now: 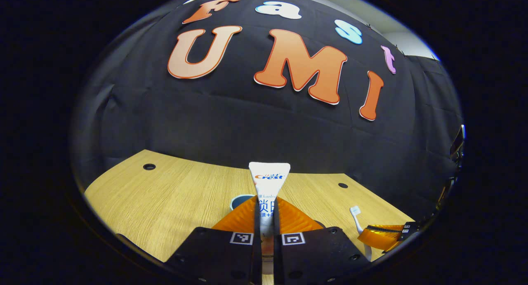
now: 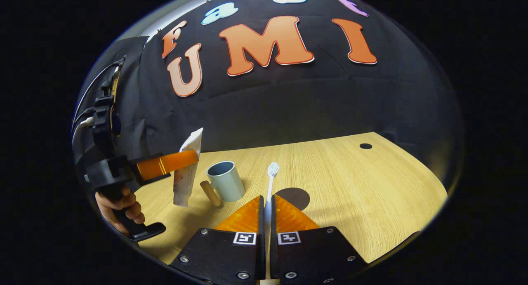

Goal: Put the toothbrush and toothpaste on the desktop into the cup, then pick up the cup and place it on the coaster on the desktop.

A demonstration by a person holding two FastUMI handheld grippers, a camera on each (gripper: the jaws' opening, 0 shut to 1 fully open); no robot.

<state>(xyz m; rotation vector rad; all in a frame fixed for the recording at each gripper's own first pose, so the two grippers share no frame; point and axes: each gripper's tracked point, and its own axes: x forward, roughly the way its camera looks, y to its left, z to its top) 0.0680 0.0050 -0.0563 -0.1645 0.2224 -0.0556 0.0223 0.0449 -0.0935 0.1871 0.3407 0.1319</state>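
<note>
Presently clamped: left gripper [image 1: 266, 219], fingers closed on the toothpaste [image 1: 269, 182], tube held upright, its flat crimped end up and beyond the fingertips. Just past the fingers, low and partly hidden behind them: rim of the cup [image 1: 240, 200] on the wooden desktop [image 1: 173, 194]. Off to that gripper's right, further along: right gripper [image 1: 381, 234] with the toothbrush [image 1: 355, 217], bristle head upward.

Likewise clamped: right gripper [image 2: 267, 219], fingers closed on the toothbrush [image 2: 271, 182] handle, brush running straight ahead between them, head [image 2: 273, 168] raised beyond the tips. Immediately ahead and slightly right of the tips: dark round coaster [image 2: 295, 197] flat on the desktop [image 2: 363, 186]. Ahead and left: cup [image 2: 225, 181], upright, open mouth up, wooden handle [image 2: 210, 193] on its left side. Further left, beside the cup: toothpaste [image 2: 187, 169] hanging clear of the desktop, gripped by the left gripper [image 2: 181, 161], held from below by a hand [image 2: 119, 208].
</note>
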